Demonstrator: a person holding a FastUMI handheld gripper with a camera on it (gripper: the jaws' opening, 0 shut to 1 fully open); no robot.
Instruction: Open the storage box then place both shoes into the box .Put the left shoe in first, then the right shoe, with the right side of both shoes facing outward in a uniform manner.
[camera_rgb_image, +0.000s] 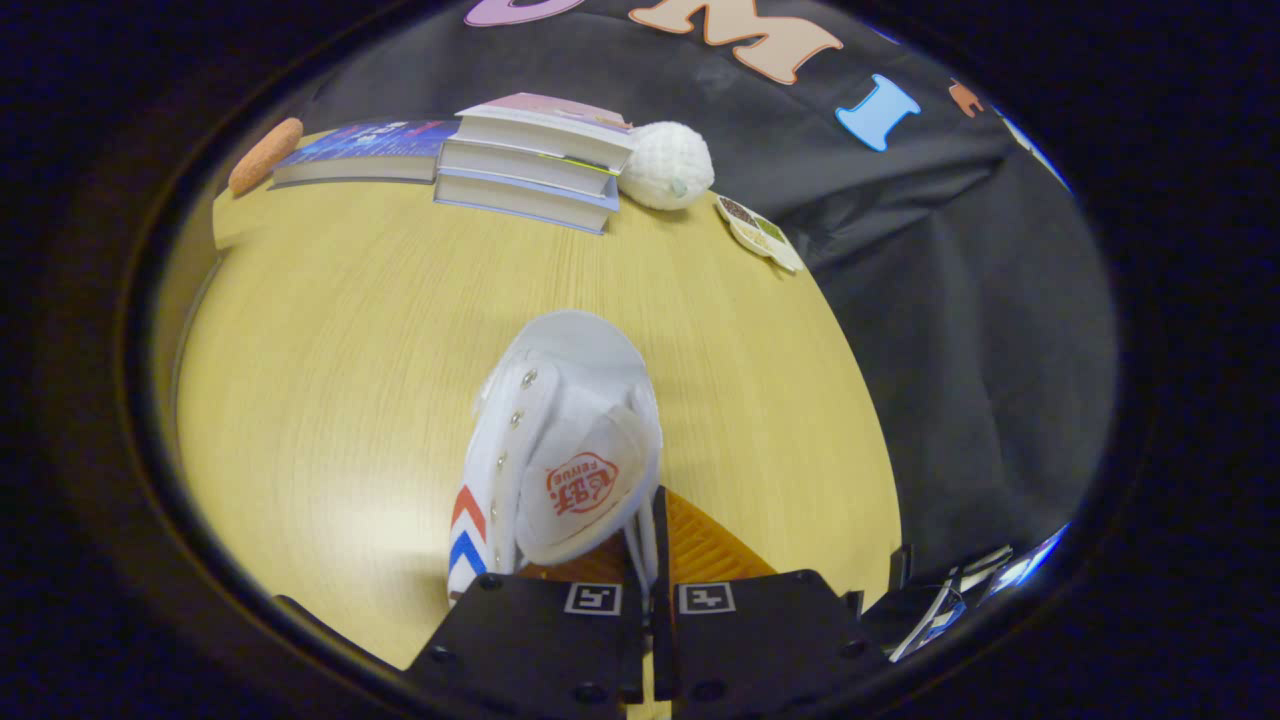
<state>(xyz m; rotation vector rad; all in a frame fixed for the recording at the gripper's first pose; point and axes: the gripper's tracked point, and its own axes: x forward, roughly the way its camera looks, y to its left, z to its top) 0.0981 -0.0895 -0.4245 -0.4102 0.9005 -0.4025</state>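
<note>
Nearest of all are the tongs (650, 545), their two flat blocks drawn almost together so that only a thin slit shows between them, each block carrying a small square marker. Pinched in that slit are the thin laces and back edge of a white canvas shoe (560, 440), which points away from the fingers with its rounded rubber toe cap farthest out. Its tongue is folded up toward the camera and bears a red printed badge; a row of small metal eyelets runs up one side, and red and blue chevrons mark the side panel down by the fingers. A ribbed orange lining or insole shows just beside the pinched edge. The shoe sits over a pale wooden worktop (330, 400) with fine straight grain. Well beyond it, along the far edge, lies a stack of three thick books (535, 160), a flat glossy blue book (360, 150) just beside them, and a rough orange oblong (265, 155) at the corner. On the stack's other side rests a knitted white ball (668, 165), then a small flat packet (758, 235).
</note>
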